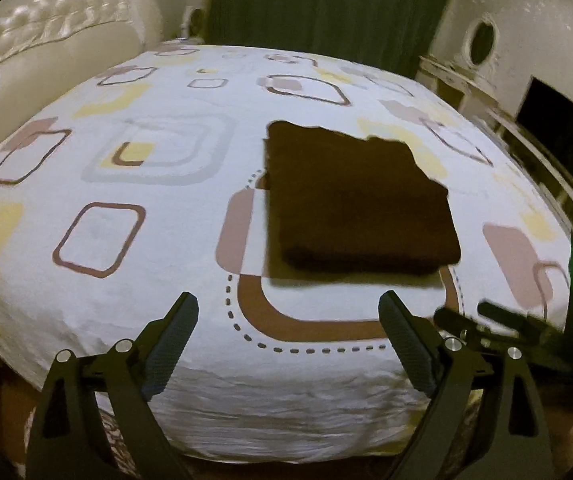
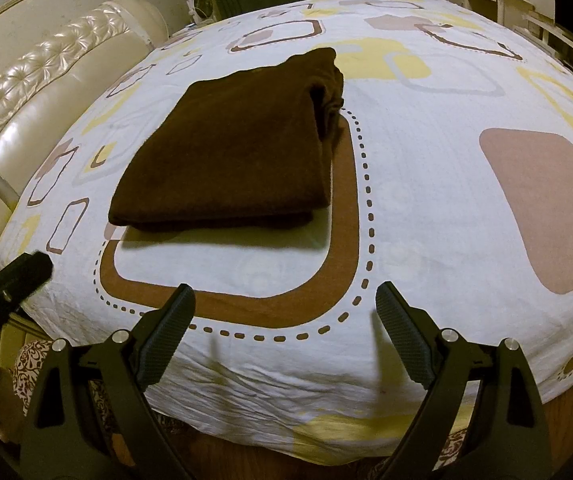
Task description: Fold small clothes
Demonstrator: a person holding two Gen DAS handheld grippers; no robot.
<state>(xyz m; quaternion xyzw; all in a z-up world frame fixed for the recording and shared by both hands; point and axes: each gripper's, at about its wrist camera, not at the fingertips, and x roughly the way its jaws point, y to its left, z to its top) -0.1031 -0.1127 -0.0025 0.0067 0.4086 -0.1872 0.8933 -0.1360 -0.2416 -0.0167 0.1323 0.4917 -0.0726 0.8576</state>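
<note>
Already folded into a thick brown square, the cloth (image 1: 358, 200) lies mid-bed on the patterned sheet (image 1: 126, 184), while the left gripper (image 1: 288, 340) and right gripper (image 2: 286, 332) hover at the near edge, both spread wide and empty. Any careless grab risks catching only the top layer, or the loose far-right corner, and spilling the stack. Open sheet surrounds it, with the headboard (image 2: 26, 120) well left.

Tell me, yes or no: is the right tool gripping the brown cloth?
No. The right tool is open and empty, short of the folded brown cloth.
</note>
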